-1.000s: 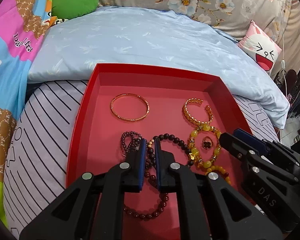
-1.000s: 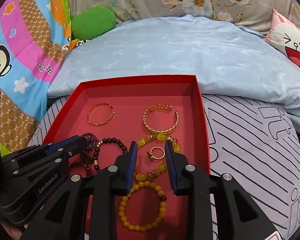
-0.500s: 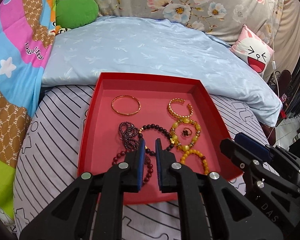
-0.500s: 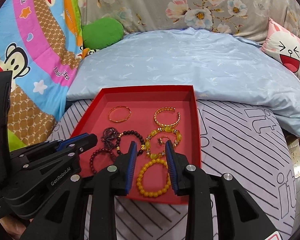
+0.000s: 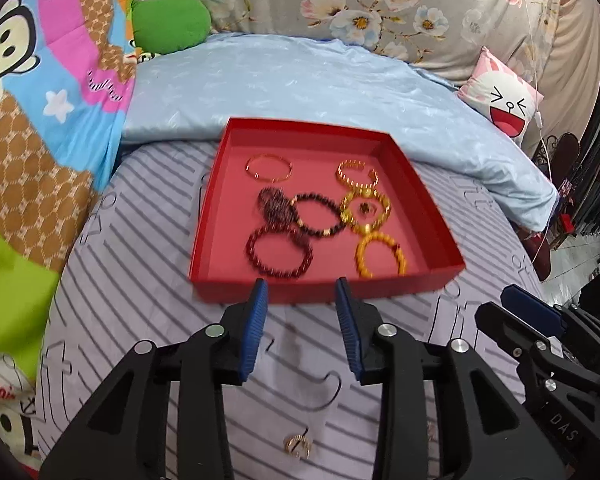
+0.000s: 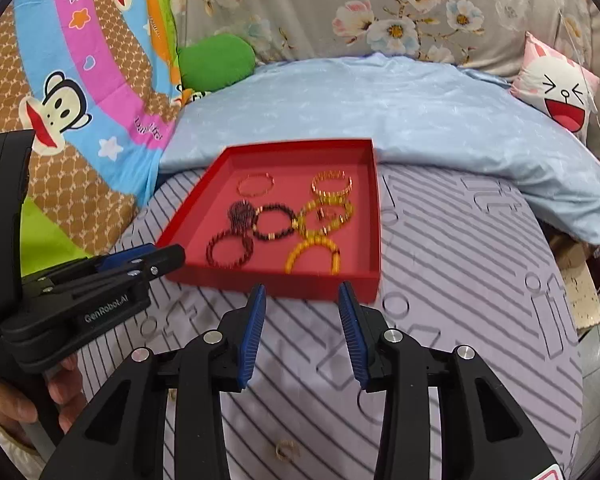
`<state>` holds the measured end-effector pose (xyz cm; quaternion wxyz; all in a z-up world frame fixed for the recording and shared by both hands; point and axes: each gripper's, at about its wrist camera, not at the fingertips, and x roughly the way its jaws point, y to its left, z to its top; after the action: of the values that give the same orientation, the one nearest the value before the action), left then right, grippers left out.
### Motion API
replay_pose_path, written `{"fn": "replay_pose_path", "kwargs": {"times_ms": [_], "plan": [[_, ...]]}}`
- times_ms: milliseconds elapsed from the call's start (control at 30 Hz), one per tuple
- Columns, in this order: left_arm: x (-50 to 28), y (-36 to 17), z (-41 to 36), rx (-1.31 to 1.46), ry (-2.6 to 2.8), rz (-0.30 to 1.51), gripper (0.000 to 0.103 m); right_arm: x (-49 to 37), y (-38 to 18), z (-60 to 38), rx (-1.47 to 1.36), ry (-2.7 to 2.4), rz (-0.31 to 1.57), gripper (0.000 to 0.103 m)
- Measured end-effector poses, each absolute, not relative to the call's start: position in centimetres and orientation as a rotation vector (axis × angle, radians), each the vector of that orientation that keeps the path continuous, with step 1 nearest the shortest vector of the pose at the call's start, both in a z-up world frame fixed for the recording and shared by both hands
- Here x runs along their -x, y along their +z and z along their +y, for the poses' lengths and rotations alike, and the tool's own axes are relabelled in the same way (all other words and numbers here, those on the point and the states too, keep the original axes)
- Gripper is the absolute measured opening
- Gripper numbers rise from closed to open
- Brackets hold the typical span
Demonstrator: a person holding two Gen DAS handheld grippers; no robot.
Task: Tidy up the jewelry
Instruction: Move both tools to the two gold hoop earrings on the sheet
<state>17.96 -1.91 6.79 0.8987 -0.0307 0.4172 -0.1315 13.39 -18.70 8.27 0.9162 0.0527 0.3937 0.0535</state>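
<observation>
A red tray [image 5: 428,208] [image 6: 374,216] lies on the striped bedsheet. It holds several bracelets: a thin gold bangle [image 5: 269,167], a gold cuff [image 5: 358,172], dark bead bracelets [image 5: 280,254] and yellow bead bracelets [image 5: 380,258]. A small gold ring [image 5: 298,446] [image 6: 286,450] lies on the sheet close in front of the cameras. My left gripper [image 5: 302,298] [image 6: 168,258] is open and empty, just before the tray's near edge. My right gripper [image 6: 302,300] [image 5: 500,308] is open and empty, also short of the tray.
A light blue quilt [image 5: 300,80] lies behind the tray. A colourful cartoon blanket [image 5: 40,100] is at the left with a green cushion [image 5: 170,20]. A pink rabbit pillow [image 5: 504,100] is at the right. The bed edge drops off at the right [image 6: 588,320].
Both grippers have pulled back from over the tray to in front of it. Both sets of jaws have opened wider. The ring on the sheet has come into view.
</observation>
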Motion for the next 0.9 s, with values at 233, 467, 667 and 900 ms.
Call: {"fn": "replay_pose_path", "kwargs": {"times_ms": [233,467,667,900], "plan": [[-14.6,3.7,-0.8,0.054,-0.244,0.925,0.037,-10.2,5.2,-18.7,-0.111,0.107,0.884,0.037],[-11.9,1.8,-0.5,0.035,-0.234,0.949,0.043,-7.9,2.3,-17.8,-0.096,0.121,0.948,0.037],[-10.5,0.8,-0.3,0.039,-0.231,0.971,0.044,-7.3,0.9,-17.5,-0.089,0.126,0.970,0.037],[-9.7,0.2,-0.1,0.042,-0.228,0.985,0.047,-7.3,0.1,-17.4,-0.082,0.124,0.982,0.037]]}}
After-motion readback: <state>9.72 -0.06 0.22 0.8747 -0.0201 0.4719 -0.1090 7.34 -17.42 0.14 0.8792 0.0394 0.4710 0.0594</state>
